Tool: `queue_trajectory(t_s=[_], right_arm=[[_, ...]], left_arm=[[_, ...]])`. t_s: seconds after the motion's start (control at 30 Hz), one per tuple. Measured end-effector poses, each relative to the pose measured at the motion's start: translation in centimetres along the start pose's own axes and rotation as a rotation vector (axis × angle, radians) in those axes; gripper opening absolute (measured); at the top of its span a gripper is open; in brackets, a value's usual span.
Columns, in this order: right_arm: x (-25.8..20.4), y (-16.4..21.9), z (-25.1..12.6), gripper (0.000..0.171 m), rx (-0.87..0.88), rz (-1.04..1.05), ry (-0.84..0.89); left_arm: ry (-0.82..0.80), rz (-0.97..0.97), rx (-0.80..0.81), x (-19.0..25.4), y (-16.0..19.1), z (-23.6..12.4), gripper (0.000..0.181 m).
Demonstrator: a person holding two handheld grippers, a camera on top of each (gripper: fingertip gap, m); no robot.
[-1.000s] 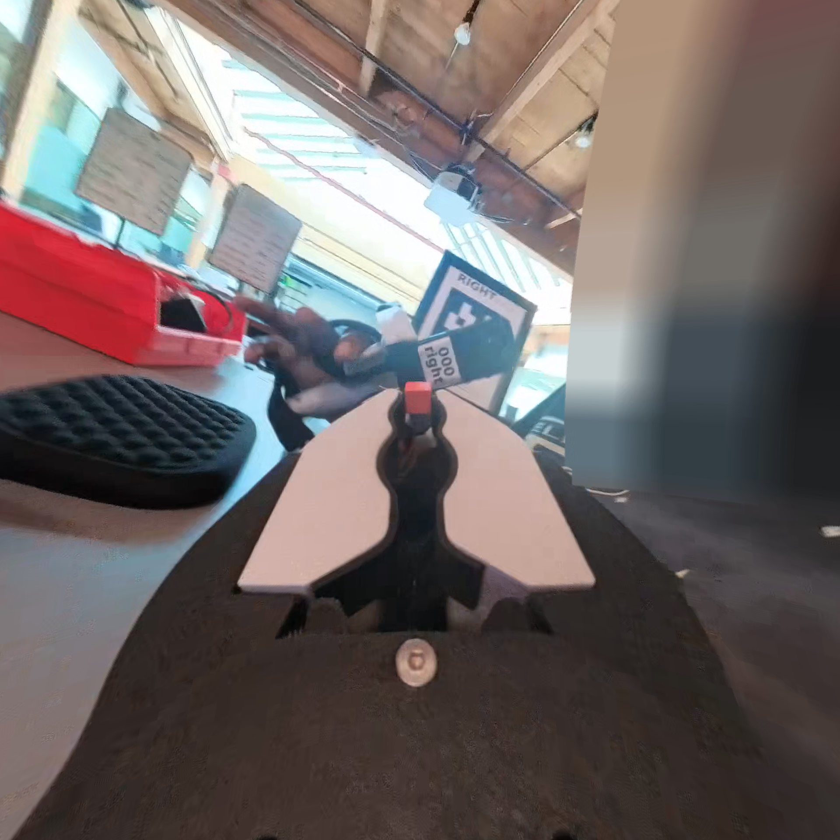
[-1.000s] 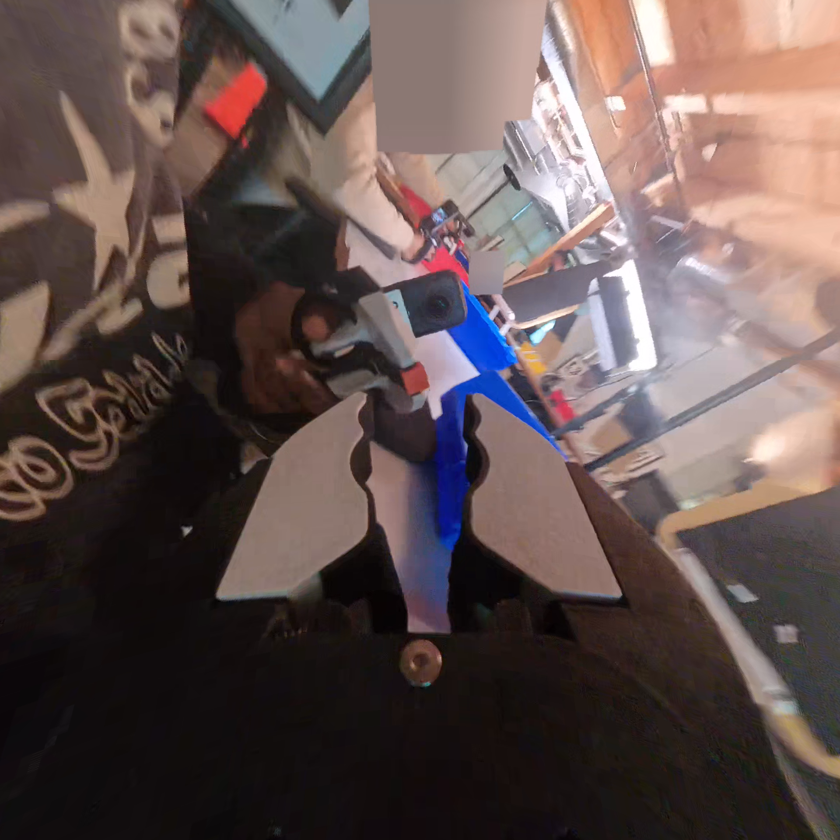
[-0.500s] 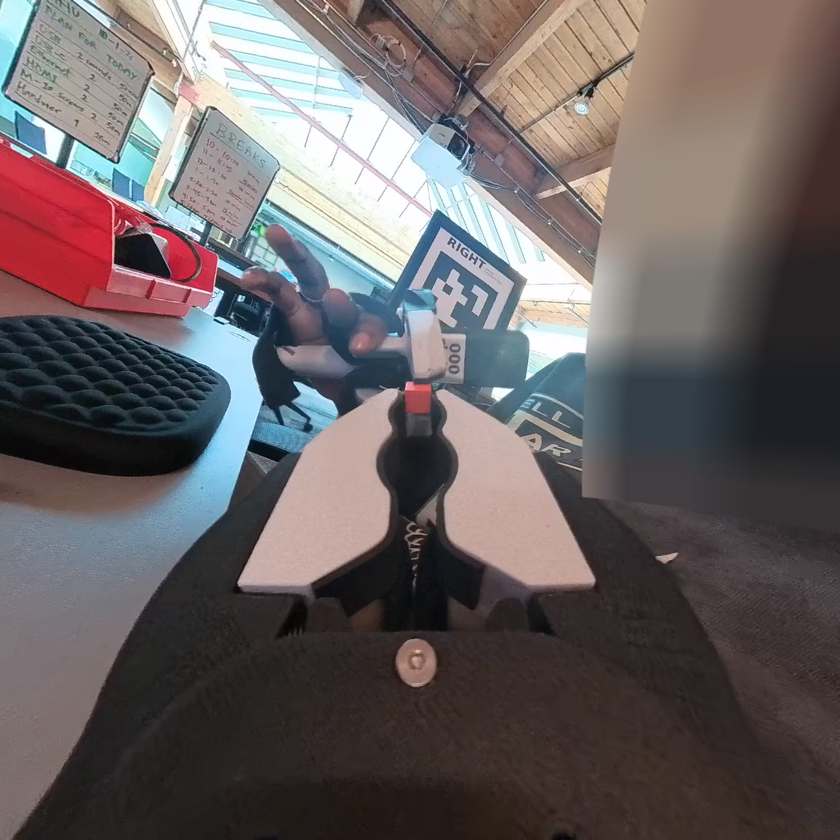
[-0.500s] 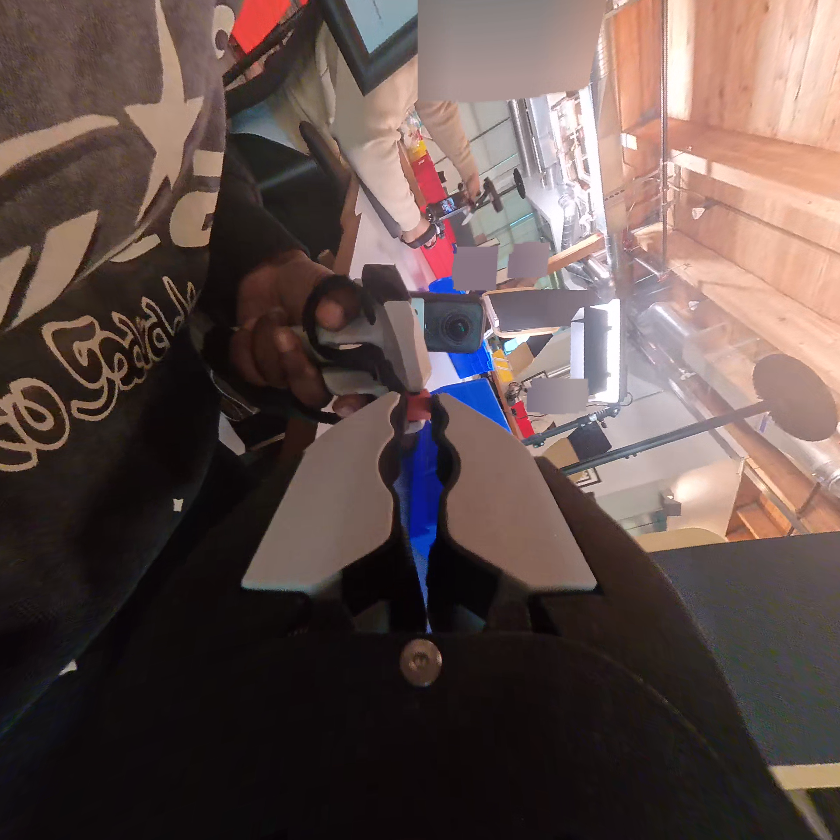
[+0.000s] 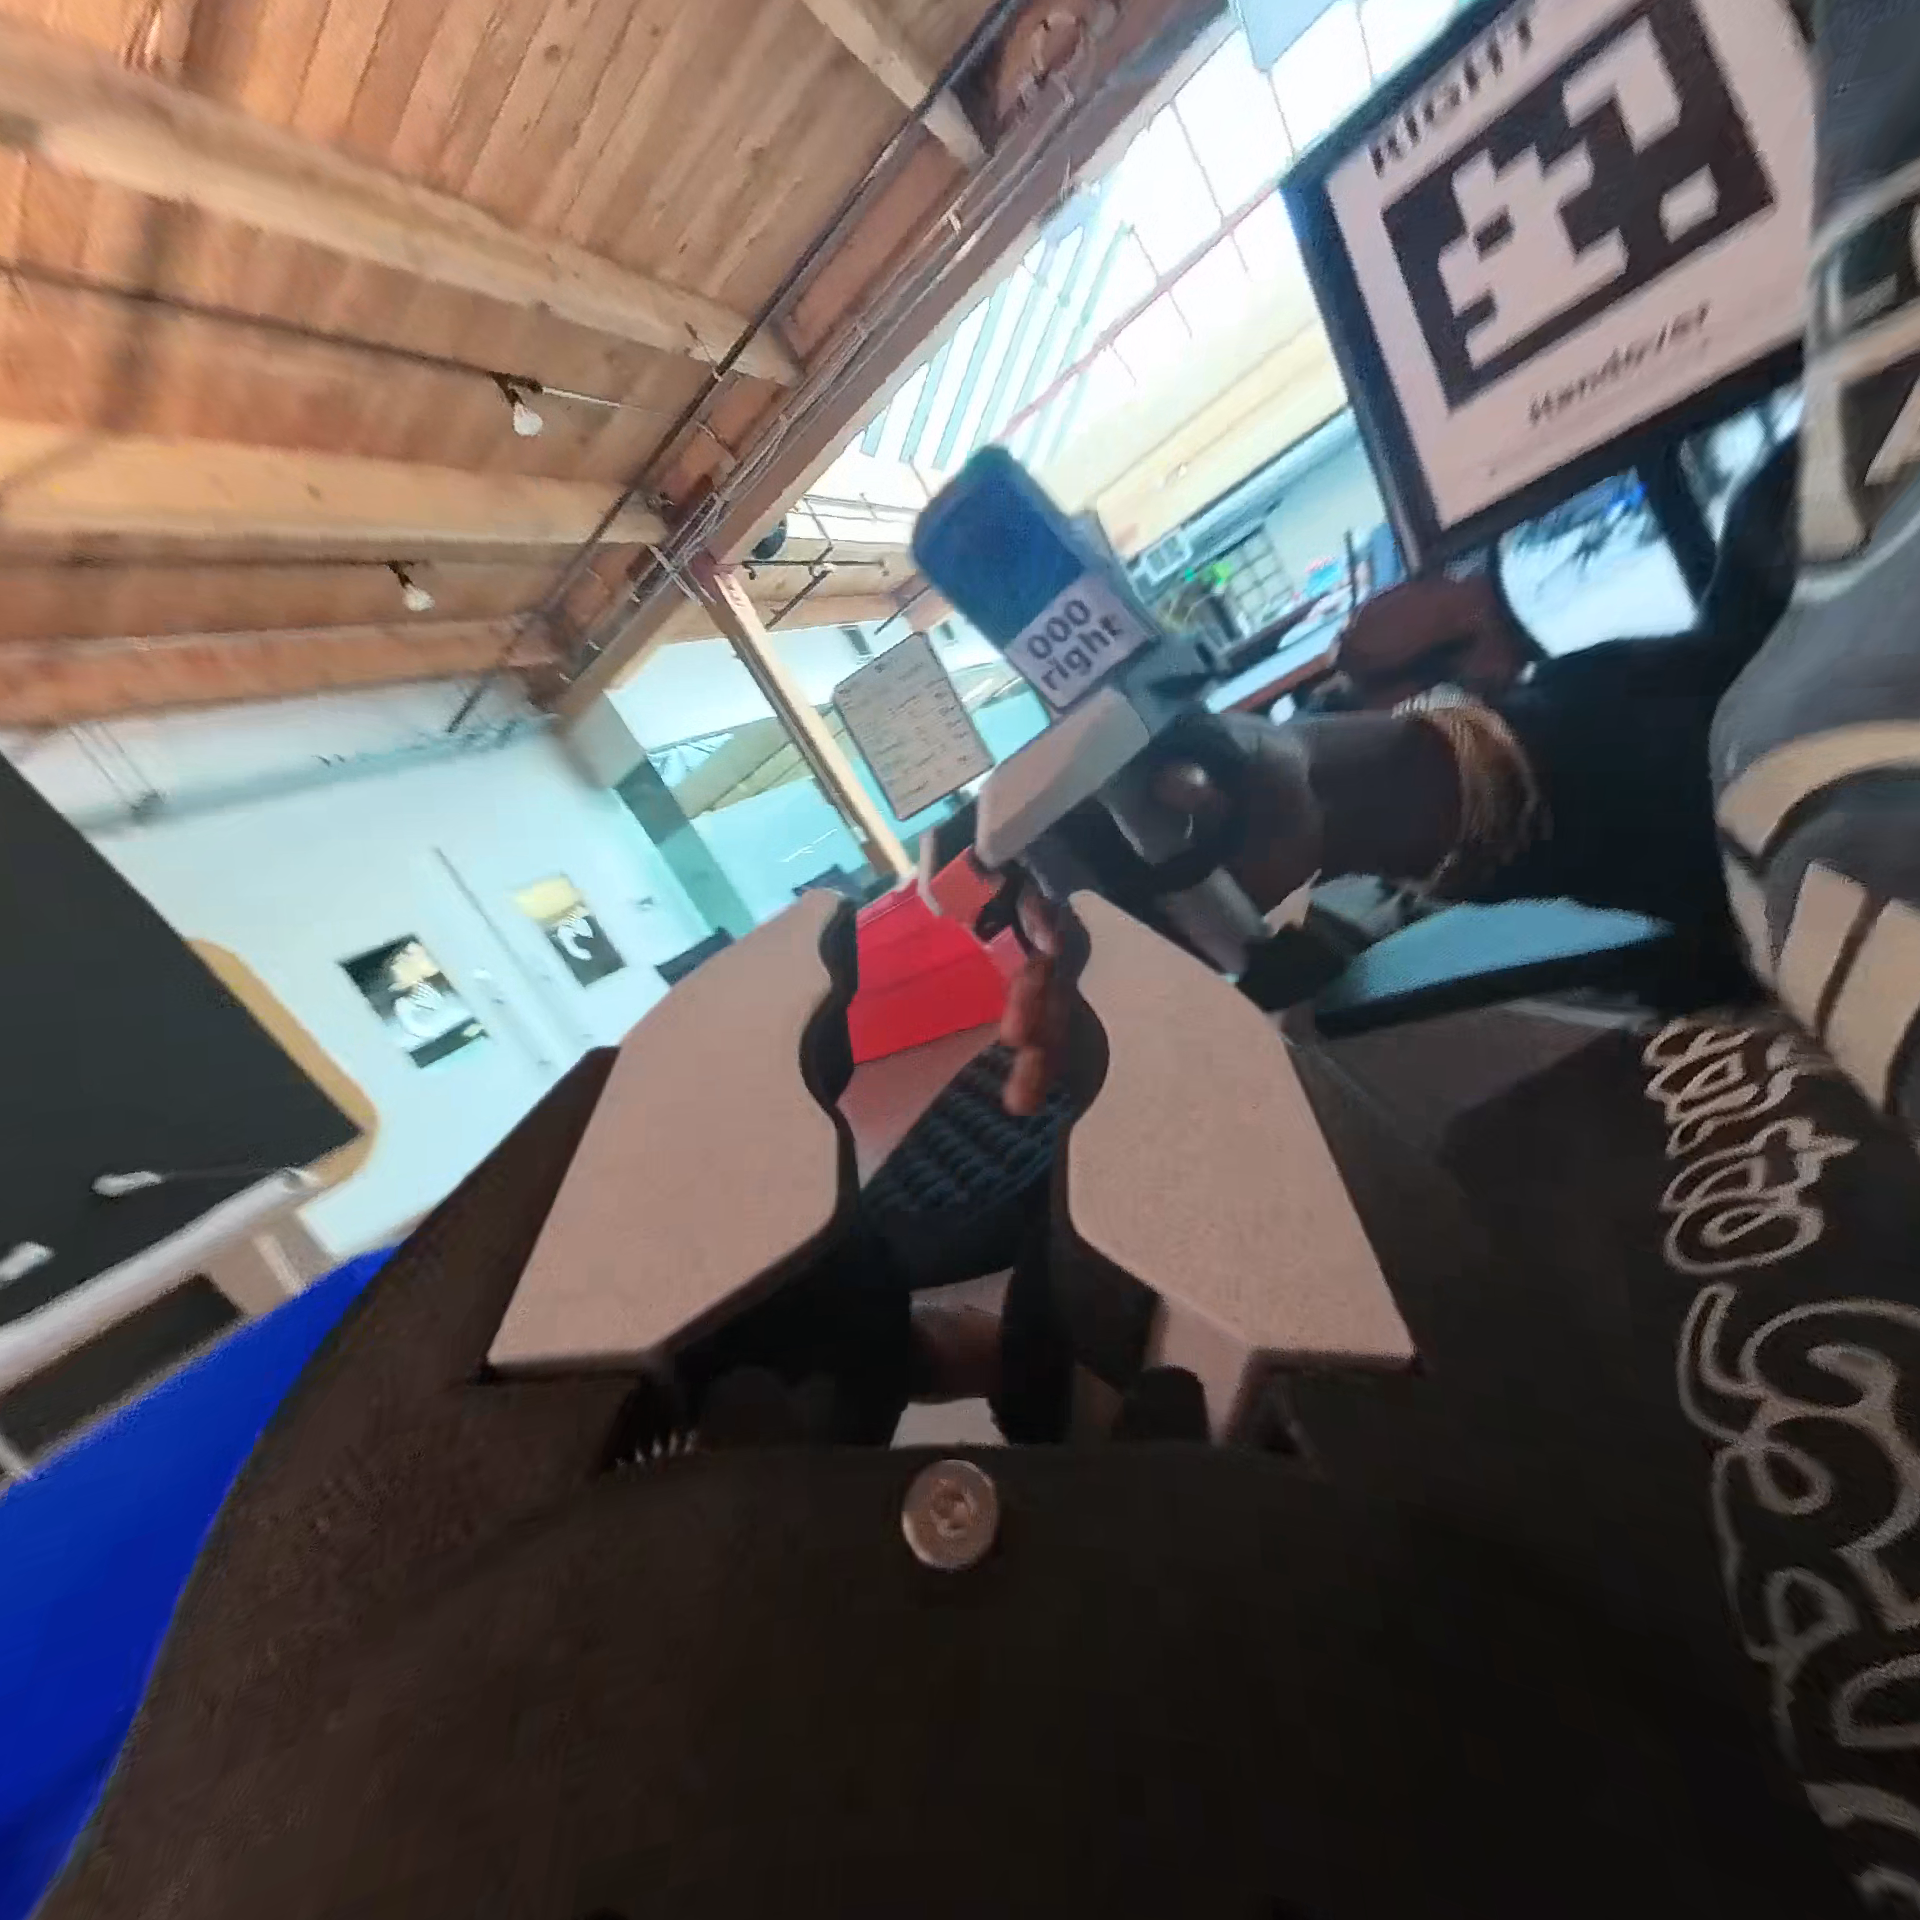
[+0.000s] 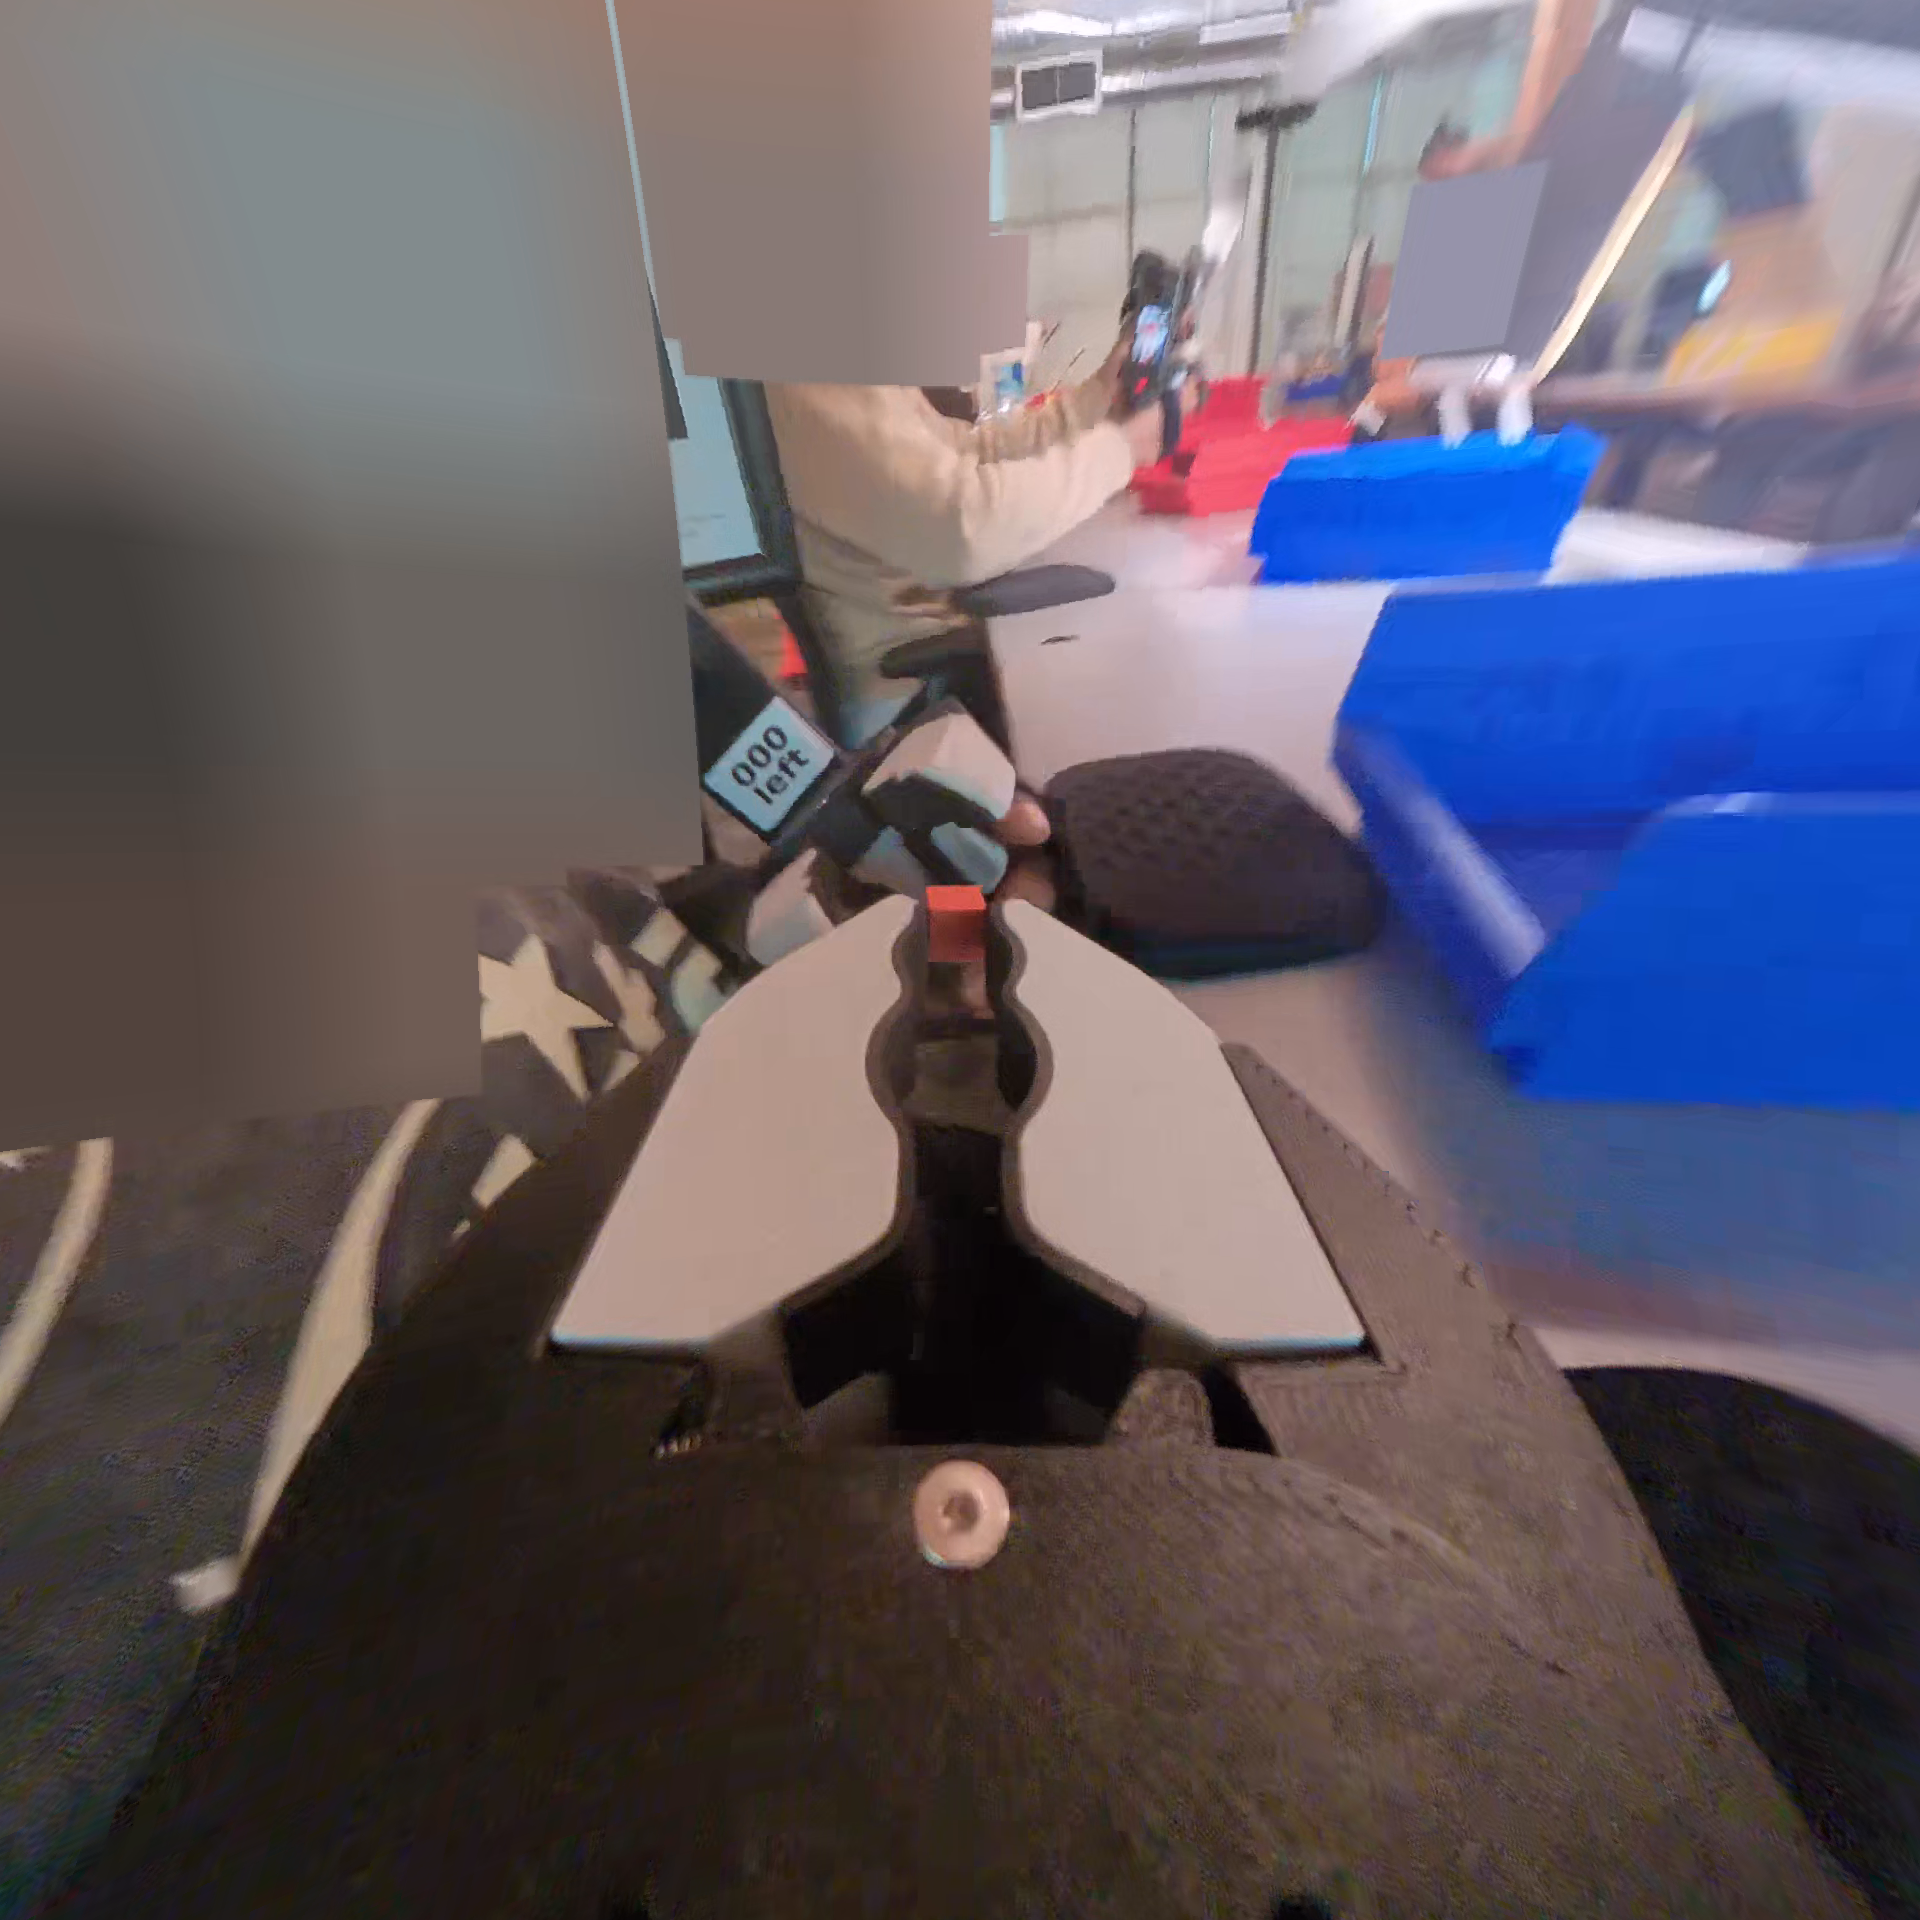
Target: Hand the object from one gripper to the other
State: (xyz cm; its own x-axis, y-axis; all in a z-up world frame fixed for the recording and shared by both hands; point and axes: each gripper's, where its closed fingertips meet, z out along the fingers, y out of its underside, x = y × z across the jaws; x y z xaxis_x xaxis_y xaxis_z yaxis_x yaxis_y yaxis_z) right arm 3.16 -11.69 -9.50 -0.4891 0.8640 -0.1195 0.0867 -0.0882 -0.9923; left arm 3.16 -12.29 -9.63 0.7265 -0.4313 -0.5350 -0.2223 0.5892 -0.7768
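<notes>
Right wrist view: your right gripper pinches red cube | left gripper wide, empty | handover done; next, draw apart.

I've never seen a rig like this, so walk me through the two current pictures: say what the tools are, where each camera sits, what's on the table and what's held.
There is no robot here. A person holds a hand-operated gripper with two fingers in each hand, and each gripper carries a camera that looks forward along its own pale fingers.

The left wrist view shows the left gripper with its fingers apart and nothing between them. The other gripper shows farther off, in the person's hand.

The right wrist view shows the right gripper closed on a small red block, pinched at its tips.

On the grey table lie a black bumpy pad and blue bins. A red bin shows in the left wrist view. The grey patches were added afterwards to hide faces.
</notes>
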Motion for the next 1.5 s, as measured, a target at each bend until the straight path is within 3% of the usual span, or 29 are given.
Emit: queue_trajectory(t_s=[0.13, 0.27, 1.07, 1.13, 1.2, 1.27, 1.4, 1.5], right_arm=[[-0.9, 0.8, 0.3, 0.010, -0.034, 0.311, -0.139], [-0.8, 1.1, 0.3, 0.010, -0.044, 0.433, -0.179], [-0.8, 2.5, 0.3, 0.010, -0.126, 0.500, -0.193], [-0.8, 1.9, 0.3, 0.012, -0.086, 0.425, -0.190], [-0.5, 1.1, 0.3, 0.037, -0.018, 0.274, -0.147], [0.0, 0.7, 0.2, 0.050, 0.017, 0.003, -0.048], [-0.3, -0.3, -0.5, 0.041, 0.073, -0.704, 0.124], [-1.4, -0.1, -0.4, 0.034, 0.036, -1.054, 0.181]], left_arm=[[0.013, 0.202, -0.079, 1.1, 0.9, 0.4, 0.028], [0.021, 0.264, -0.109, 1.5, 1.4, 0.5, 0.020], [0.044, 0.242, -0.132, 2.0, 1.7, 0.6, 0.010], [0.031, 0.140, -0.122, 1.5, 1.4, 0.5, 0.010], [0.043, -0.052, -0.104, 1.0, 1.0, 0.4, 0.010], [0.078, -0.301, -0.069, 0.5, 0.6, 0.1, 0.010], [0.198, -0.743, -0.045, 0.4, 0.7, 0.0, 0.010], [0.307, -0.987, -0.068, 1.5, 1.0, 0.0, 0.010]])
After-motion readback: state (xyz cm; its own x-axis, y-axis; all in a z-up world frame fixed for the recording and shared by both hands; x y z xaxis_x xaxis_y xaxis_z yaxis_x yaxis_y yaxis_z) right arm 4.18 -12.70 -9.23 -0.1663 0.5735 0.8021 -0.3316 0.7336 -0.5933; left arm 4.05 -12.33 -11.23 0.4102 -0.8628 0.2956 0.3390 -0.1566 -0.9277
